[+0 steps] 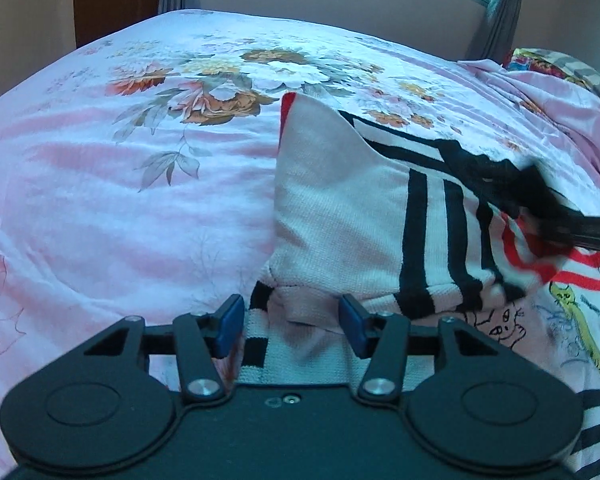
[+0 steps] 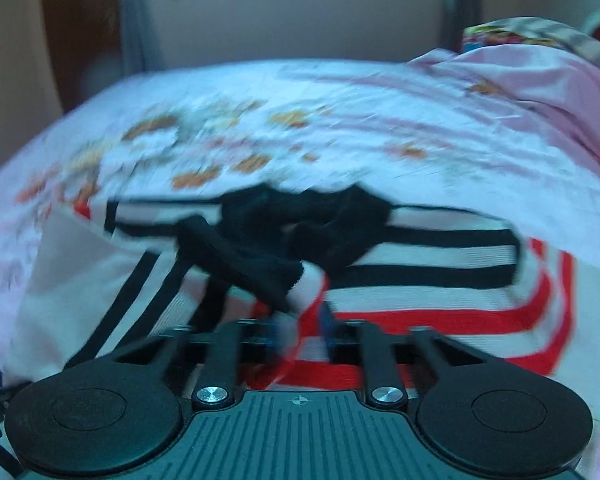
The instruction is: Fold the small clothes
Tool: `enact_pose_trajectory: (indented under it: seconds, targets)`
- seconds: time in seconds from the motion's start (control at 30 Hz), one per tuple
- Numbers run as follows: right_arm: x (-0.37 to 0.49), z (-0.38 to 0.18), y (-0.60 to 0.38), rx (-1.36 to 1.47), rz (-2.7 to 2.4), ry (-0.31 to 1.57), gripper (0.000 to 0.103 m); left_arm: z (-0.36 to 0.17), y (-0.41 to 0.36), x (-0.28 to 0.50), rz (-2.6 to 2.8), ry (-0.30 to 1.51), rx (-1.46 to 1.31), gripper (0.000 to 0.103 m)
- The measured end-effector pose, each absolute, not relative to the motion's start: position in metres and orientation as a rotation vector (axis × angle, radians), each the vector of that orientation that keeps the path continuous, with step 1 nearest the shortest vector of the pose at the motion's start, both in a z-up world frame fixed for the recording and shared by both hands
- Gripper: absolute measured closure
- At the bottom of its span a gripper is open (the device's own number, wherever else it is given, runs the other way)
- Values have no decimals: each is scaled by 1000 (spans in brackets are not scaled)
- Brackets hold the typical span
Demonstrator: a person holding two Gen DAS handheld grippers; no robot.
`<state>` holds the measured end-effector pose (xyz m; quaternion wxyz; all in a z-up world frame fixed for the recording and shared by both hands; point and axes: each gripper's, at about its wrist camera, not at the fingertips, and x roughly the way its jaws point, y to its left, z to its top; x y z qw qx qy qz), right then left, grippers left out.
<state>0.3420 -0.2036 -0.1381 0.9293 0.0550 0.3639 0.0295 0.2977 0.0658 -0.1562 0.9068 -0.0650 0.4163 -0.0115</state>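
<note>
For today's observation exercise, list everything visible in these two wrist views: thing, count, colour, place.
White knit sweater with black and red stripes: one, lying partly folded on the bed, right of centre.
Pink floral bedsheet: one, covering the bed.
Pink crumpled cloth: one, far right.
Grey curtain: one, by the window.
Left gripper: black with blue pads, open over the sweater's edge.
Right gripper: black, blurred, closed on the sweater.

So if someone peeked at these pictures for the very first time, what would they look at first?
Probably the little striped sweater, white with bold black and red stripes, lying on the bed with one side flipped over. Next, the big flower print on the pink bedsheet behind it. Then the right gripper, pinching a black-and-white bit of the sweater, and the left gripper, open at its near edge.
</note>
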Motion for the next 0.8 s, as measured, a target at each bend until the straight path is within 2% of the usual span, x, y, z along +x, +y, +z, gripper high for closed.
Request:
enact_pose_trajectory:
  seconds: [0.1,0.13,0.2,0.27,0.37,0.5,0.57,0.7,0.73,0.8]
  targets:
    - [324,-134,-237,227,13,735,96,-155,62,298,-29,853,-123,53]
    - [321,-141,-247,241,1,755,96,-156,61,298,-33,853,-122,51]
    - [321,-155,-253,268,17,831,96,-156,59,299,-26,852,-120,51]
    - [318,-159,-260,316,28,826,96,-153,59,298,-23,850,-125,52]
    - [324,-156,-266,354,39,816,88,-145,60,299,-25,835,-145,52]
    - [330,-155,-266,317,31,812,88,-137,52,305,-32,822,-140,52]
    - [322,-148,-267,272,47,778,96,-136,45,306,-37,816,-131,52]
    - [312,-135,-271,154,-12,681,96,-140,28,306,-66,809,-103,52]
    - [314,-140,-272,129,-30,694,96,-144,23,306,-70,814,-88,51]
    - [327,-162,-270,107,-12,839,96,-151,13,306,-49,813,-28,51]
